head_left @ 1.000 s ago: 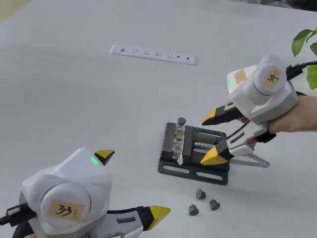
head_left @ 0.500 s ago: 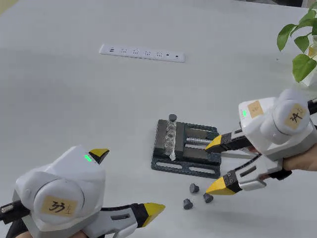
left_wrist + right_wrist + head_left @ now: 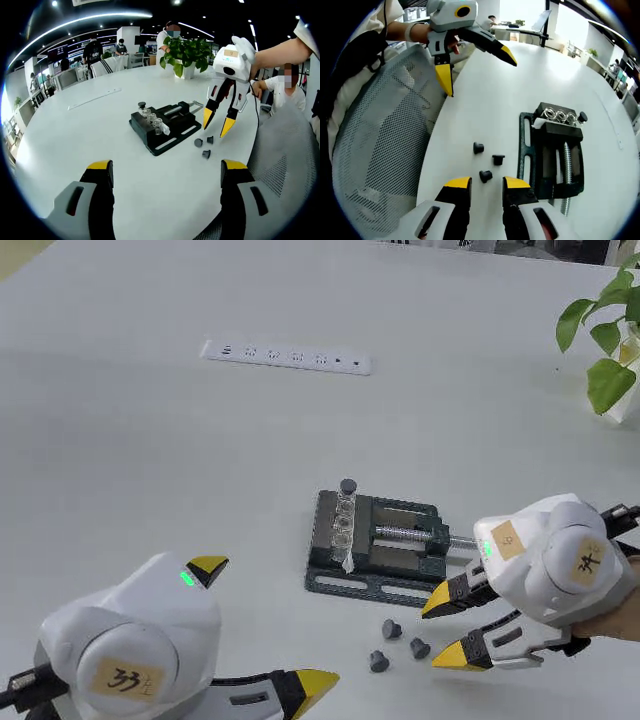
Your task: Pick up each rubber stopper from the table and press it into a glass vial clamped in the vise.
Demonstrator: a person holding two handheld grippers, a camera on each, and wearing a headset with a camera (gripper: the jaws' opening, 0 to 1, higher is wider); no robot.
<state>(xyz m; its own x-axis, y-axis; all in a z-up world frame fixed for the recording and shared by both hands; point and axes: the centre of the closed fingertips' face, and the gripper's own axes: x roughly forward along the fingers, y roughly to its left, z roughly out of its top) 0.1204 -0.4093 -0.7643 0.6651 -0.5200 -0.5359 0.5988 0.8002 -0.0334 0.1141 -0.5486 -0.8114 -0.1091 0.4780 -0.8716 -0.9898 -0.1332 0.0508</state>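
So, vise [image 3: 385, 558]: we see it flat on the tabletop [image 3: 150, 460], near the middle of the head view, with its screw pointing to 3 o'clock.
vials [image 3: 344, 530]: clamped upright in a short row at the vise's 9 o'clock end. In the right gripper view we count three open mouths.
seated stopper [image 3: 348, 486]: it sits in the mouth of the vial at the row's 12 o'clock end.
loose stoppers [image 3: 391, 628]: three dark ones lie on the tabletop at 5 o'clock from the vise, near each other but not touching.
right gripper [image 3: 445, 630]: low over the tabletop at 4 o'clock from the vise, just beside the loose stoppers. Its jaws are parted and hold nothing. In its own view we see one stopper lying just ahead of the gap between the yellow tips, and the other two a little further off toward 12 o'clock.
left gripper [image 3: 262, 625]: at 7 o'clock from the vise and well apart from it. Its jaws are spread wide and empty.
power strip [image 3: 287, 356]: white, lying far off at 11 o'clock from the vise.
plant [image 3: 600, 340]: green leaves at 2 o'clock, by the tabletop's edge.
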